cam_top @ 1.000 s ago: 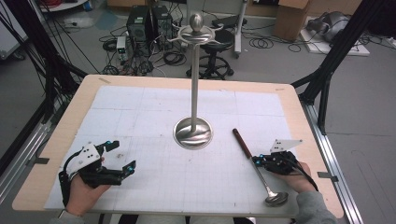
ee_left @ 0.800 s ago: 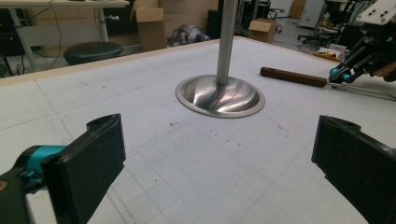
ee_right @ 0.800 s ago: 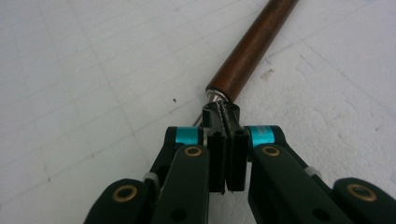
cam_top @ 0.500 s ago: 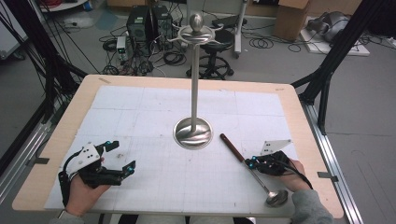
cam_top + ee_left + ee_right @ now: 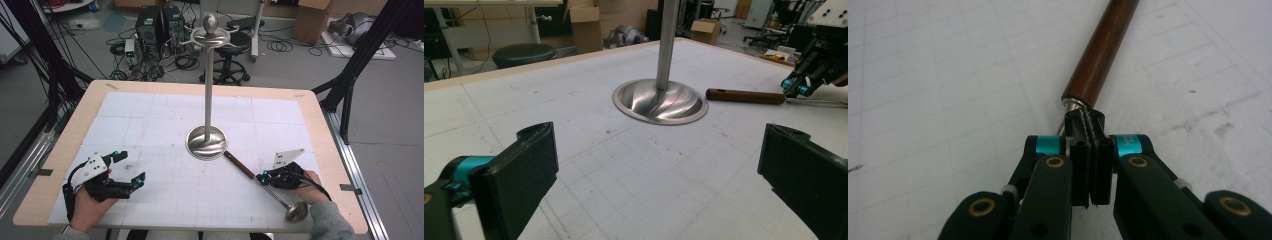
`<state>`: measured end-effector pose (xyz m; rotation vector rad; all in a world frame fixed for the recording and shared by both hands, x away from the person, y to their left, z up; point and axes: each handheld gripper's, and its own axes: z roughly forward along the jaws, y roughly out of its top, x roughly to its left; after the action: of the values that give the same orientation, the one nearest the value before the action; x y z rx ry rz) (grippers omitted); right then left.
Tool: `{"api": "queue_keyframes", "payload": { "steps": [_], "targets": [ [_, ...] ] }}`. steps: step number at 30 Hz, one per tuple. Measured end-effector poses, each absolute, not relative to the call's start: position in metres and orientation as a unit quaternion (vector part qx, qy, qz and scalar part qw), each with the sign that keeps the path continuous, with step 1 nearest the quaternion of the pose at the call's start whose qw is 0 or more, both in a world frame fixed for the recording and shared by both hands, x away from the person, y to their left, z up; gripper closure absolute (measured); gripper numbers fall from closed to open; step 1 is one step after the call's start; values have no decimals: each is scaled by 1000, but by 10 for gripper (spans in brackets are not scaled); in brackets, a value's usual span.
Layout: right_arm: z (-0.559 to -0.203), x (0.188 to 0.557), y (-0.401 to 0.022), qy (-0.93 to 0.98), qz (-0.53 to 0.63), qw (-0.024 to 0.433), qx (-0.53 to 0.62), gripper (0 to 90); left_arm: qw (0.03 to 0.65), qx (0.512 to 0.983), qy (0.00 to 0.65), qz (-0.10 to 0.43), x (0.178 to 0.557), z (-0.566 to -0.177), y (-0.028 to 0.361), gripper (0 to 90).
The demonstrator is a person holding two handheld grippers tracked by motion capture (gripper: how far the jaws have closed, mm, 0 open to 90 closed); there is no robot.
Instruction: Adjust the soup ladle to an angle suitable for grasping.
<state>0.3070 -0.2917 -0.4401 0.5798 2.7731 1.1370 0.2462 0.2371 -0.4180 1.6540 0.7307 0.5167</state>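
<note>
Steel ladle (image 5: 280, 197) clamped in right claw (image 5: 262, 177), low over table; left claw (image 5: 131, 170) agape.

A lab: computer towers (image 5: 159, 22), floor cables (image 5: 280, 46), cardboard boxes (image 5: 311, 20), black rig struts (image 5: 360, 55).

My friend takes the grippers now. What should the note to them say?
Right gripper: shut on the ladle, at the thin metal stem just below its wooden handle.
Left gripper: open, holding nothing, at the table's near left.
Ladle bowl is near the front edge; the handle tip points at the stand, close to its round base.
Done: ladle gripped.
Left, probably: lift it and hang it on the hooks at the stand's top.
</note>
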Motion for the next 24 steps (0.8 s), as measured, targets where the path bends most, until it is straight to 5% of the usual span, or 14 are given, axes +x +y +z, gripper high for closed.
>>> {"api": "queue_keyframes", "payload": {
  "steps": [24],
  "targets": [
    [-436,300,-268,926,355,19,126,899,589,711,315,221,246,-418,237,32]
  ]
}}
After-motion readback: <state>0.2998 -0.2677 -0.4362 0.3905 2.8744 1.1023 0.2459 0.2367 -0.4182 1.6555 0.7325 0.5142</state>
